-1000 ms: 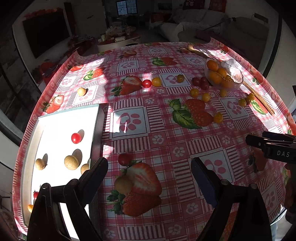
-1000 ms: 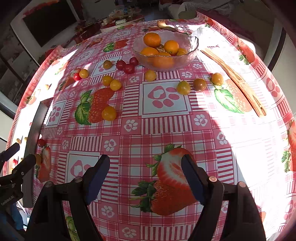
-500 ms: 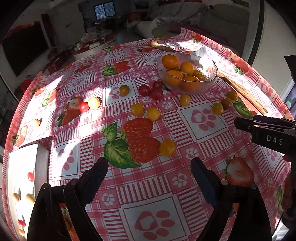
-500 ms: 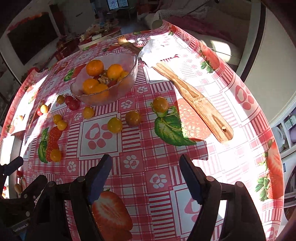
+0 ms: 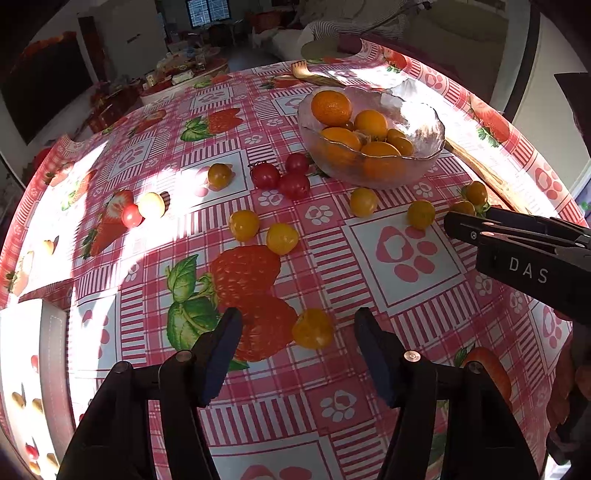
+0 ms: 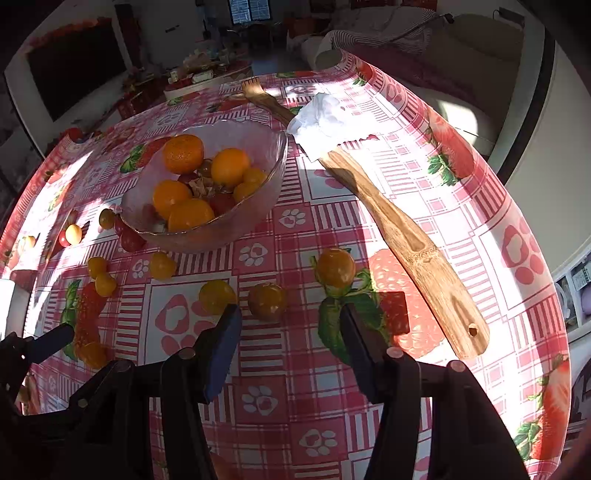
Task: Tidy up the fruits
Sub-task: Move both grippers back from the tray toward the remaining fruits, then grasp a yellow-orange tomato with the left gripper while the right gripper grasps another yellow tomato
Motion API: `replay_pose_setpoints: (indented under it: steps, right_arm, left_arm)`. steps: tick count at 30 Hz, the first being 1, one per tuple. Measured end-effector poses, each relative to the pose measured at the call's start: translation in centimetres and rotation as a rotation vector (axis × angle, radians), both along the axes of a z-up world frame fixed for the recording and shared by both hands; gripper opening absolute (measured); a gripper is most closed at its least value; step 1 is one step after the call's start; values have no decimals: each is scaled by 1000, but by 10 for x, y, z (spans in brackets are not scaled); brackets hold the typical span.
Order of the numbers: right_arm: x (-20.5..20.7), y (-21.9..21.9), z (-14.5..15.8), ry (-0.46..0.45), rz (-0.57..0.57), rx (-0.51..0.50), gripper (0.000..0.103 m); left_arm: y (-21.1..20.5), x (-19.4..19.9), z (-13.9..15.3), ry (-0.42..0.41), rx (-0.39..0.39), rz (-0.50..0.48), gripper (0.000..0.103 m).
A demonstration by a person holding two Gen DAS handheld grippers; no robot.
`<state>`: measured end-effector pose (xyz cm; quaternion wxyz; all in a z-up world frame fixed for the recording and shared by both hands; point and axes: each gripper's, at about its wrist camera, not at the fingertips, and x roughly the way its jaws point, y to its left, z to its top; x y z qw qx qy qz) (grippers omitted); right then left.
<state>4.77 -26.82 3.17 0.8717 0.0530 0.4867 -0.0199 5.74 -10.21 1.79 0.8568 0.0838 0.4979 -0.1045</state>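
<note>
Tablecloth; both tongs closing, empty

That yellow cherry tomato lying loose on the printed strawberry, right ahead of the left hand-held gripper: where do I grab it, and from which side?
Grip the small round yellow cherry tomato across its widest middle, coming down from above and the near side. It lies alone on the tablecloth, with bare cloth on both flanks for the fingers. The left hand-held gripper is closing, the tomato already between its fingers, not yet touched.

Sunlit room, sofa, dark television
</note>
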Motion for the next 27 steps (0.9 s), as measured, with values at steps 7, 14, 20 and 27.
replay_pose_setpoints:
  steps: [7, 14, 20, 27]
  right_arm:
    - [2, 9, 0, -16, 47, -11, 23]
    - [-22, 9, 2, 6, 60, 88, 23]
    - [-58, 22, 2, 35, 92, 148, 23]
    - [-94, 39, 6, 50, 113, 190, 23]
  left_arm:
    - [-5, -6, 1, 8, -45, -38, 23]
    - [19, -28, 5, 34, -102, -21, 23]
    - [42, -58, 9, 45, -130, 8, 23]
    - [57, -92, 9, 58, -120, 36, 23]
